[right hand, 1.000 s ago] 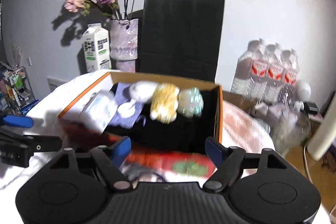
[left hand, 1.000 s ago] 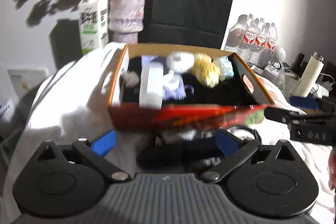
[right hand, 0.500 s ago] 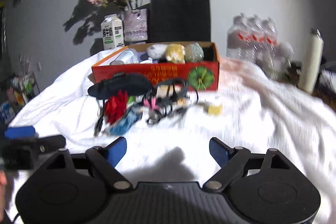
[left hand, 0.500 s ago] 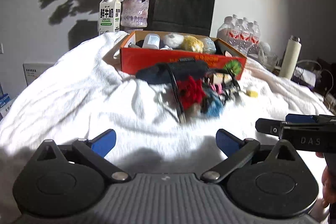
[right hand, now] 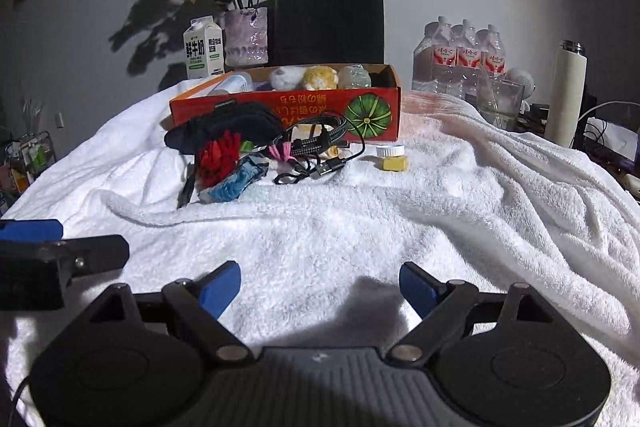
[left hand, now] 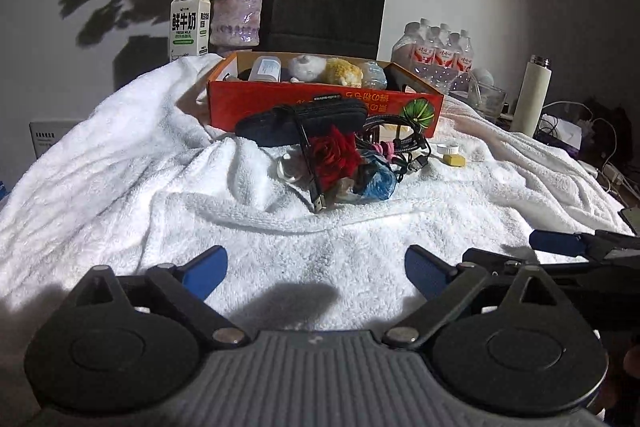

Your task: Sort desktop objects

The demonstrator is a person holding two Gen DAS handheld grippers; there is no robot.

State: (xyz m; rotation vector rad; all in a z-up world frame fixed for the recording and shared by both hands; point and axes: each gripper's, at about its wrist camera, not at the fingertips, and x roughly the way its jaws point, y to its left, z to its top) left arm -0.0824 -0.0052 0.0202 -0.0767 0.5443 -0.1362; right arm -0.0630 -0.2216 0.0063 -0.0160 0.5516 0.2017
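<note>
A rumpled white towel (left hand: 168,183) is covering the tabletop. An orange cardboard box (left hand: 288,103) is sitting on it toward the back. Just in front, a black zip case (left hand: 280,125) is lying against the box, beside a clutter of a red fabric flower (left hand: 334,159), braided cables (right hand: 320,143) and a blue wrapper (right hand: 236,183). A small yellow block (right hand: 394,163) and a white cap (right hand: 390,150) are resting to the right.

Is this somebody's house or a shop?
Most likely a home, not a shop. A white towel covers the table, a vase of dried roses and a milk carton stand by the wall, and a pack of water bottles waits nearby.
</note>
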